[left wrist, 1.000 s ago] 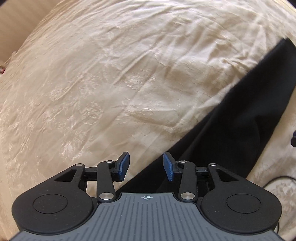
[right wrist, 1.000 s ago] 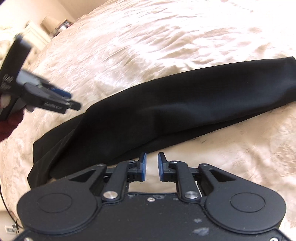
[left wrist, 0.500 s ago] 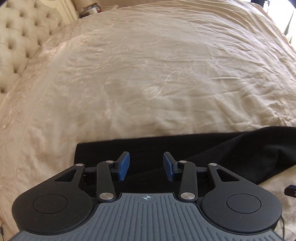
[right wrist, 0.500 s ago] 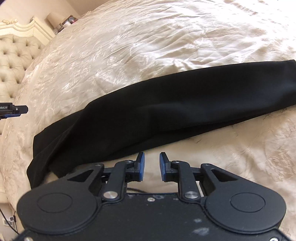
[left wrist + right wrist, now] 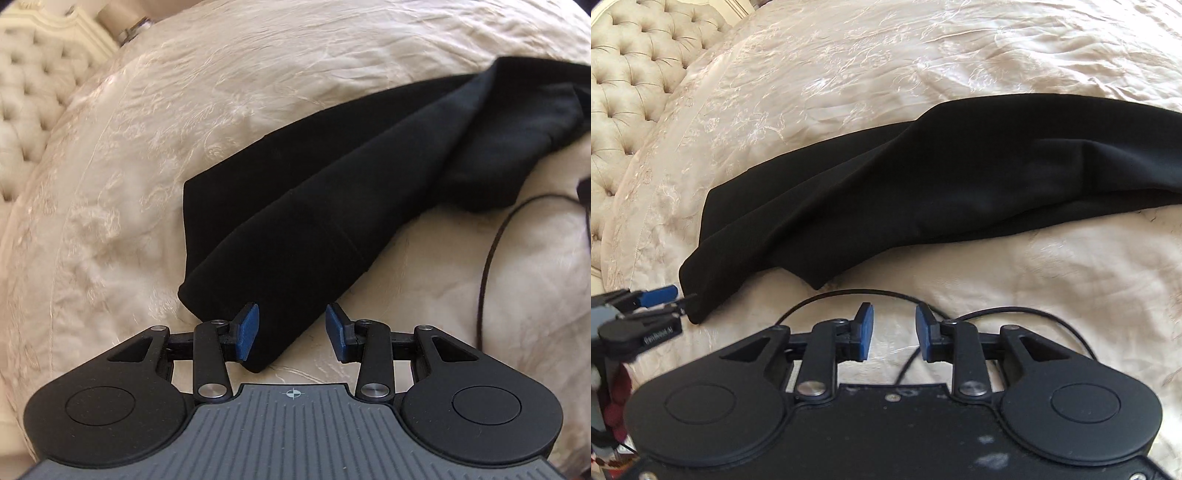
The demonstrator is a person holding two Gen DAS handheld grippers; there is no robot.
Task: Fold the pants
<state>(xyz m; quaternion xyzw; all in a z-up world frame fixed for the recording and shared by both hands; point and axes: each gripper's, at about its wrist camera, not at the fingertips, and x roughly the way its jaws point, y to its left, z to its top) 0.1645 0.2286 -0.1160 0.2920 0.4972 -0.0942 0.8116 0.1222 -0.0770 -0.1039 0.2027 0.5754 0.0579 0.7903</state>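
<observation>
Black pants (image 5: 923, 177), folded lengthwise into a long band, lay across a cream embroidered bedspread (image 5: 923, 48), ahead of both grippers. Left gripper (image 5: 291, 332) parted, blue pads well apart, with the near corner of the pants' end reaching between them; cannot tell whether either pad pressed the cloth. Seen from the right wrist, that same gripper (image 5: 668, 301) sat at the far left, its tips right at the pants' lower left corner. Right gripper (image 5: 894, 331) released and opening, nothing but bedspread and a thin black cable (image 5: 849, 293) between its pads; pants lay just beyond its tips, apart from them, stretching away to the right. Same black cable (image 5: 491, 258) curved over the bedspread right of the left gripper. Cream tufted headboard (image 5: 631, 66) stood far ahead and left of the grippers. Dark red sleeve (image 5: 617, 402) visible at the left edge beneath the left gripper.
</observation>
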